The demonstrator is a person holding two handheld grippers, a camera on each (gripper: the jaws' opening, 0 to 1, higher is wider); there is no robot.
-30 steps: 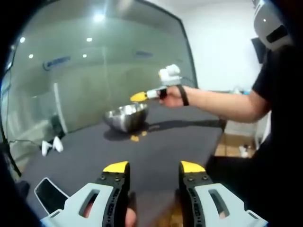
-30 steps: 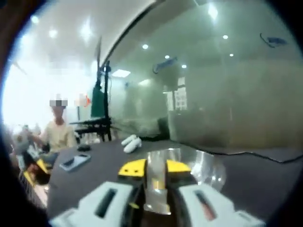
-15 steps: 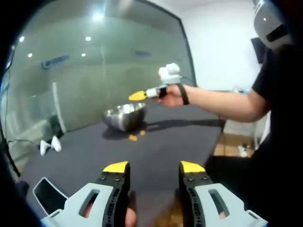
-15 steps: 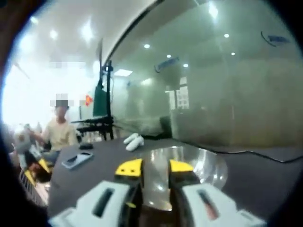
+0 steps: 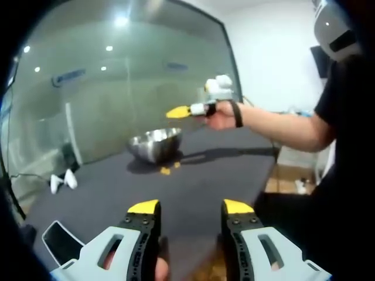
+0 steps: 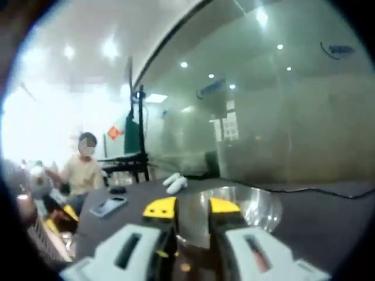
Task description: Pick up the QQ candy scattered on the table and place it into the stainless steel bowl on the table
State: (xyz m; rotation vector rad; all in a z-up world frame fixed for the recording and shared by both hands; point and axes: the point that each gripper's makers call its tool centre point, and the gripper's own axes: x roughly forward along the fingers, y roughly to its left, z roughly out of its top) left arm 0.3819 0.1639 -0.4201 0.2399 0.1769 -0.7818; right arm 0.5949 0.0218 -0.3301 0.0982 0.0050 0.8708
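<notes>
On the dark worktop my bowl sits upright, candies beside it (phone nearby); my right gripper hovers above, jaws apart, empty, like my left gripper.

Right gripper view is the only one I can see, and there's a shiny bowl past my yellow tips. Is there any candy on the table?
Observer: Yes. In the left gripper view, two small yellow candies lie on the dark table, right beside the stainless steel bowl, on its nearer side.
Operator: Where's my gripper from there?
Observer: The right gripper hangs in the air above the bowl, toward its right rim.
Operator: And the other one?
Observer: The left gripper is open and holds nothing, low over the table's near end, well away from the bowl.
</notes>
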